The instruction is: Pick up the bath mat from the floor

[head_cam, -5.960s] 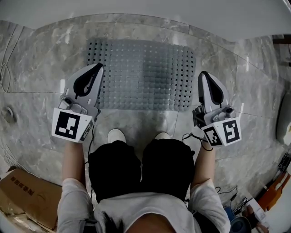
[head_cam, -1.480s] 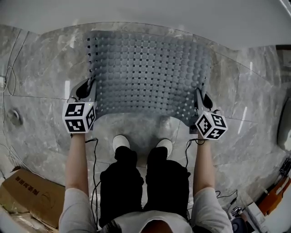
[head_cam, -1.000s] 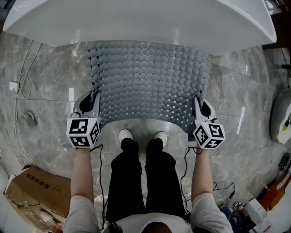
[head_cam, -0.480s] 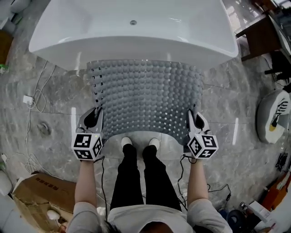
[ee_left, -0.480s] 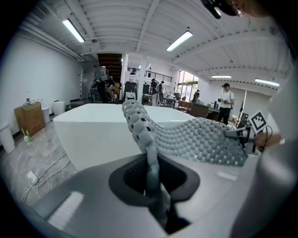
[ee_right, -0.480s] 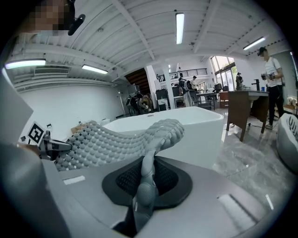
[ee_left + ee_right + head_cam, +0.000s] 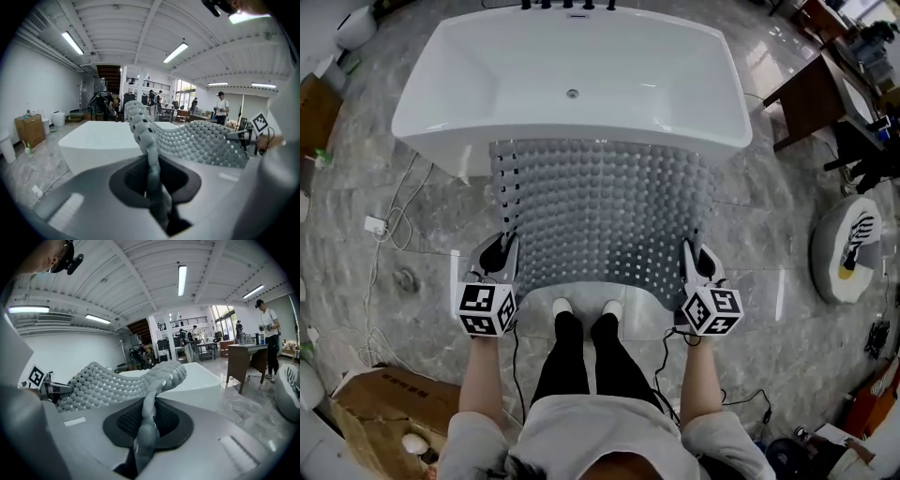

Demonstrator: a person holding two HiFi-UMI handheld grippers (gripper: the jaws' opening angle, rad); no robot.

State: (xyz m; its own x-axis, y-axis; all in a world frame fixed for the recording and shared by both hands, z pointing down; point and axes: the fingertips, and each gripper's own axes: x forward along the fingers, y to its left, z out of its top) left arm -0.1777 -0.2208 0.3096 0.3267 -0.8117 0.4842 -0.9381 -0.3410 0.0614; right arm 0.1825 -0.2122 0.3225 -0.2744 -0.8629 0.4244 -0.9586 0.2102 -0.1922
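The grey perforated bath mat (image 7: 605,211) hangs stretched between my two grippers, lifted off the floor and spread out in front of me. My left gripper (image 7: 500,251) is shut on the mat's near left corner; in the left gripper view the mat's edge (image 7: 149,159) is pinched between the jaws. My right gripper (image 7: 695,261) is shut on the near right corner, where the mat (image 7: 147,420) runs up out of the jaws. The mat's far edge reaches over the near rim of the white bathtub (image 7: 469,94).
A grey marble floor (image 7: 403,216) surrounds the tub. A cardboard box (image 7: 375,412) lies at the near left, cables (image 7: 384,230) run along the left, and a wooden table (image 7: 802,94) and a round white object (image 7: 848,248) stand to the right. My shoes (image 7: 581,307) are under the mat's near edge.
The head view has risen, so the whole bathtub now shows. The mat stays gripped at both corners and hangs higher above the floor.
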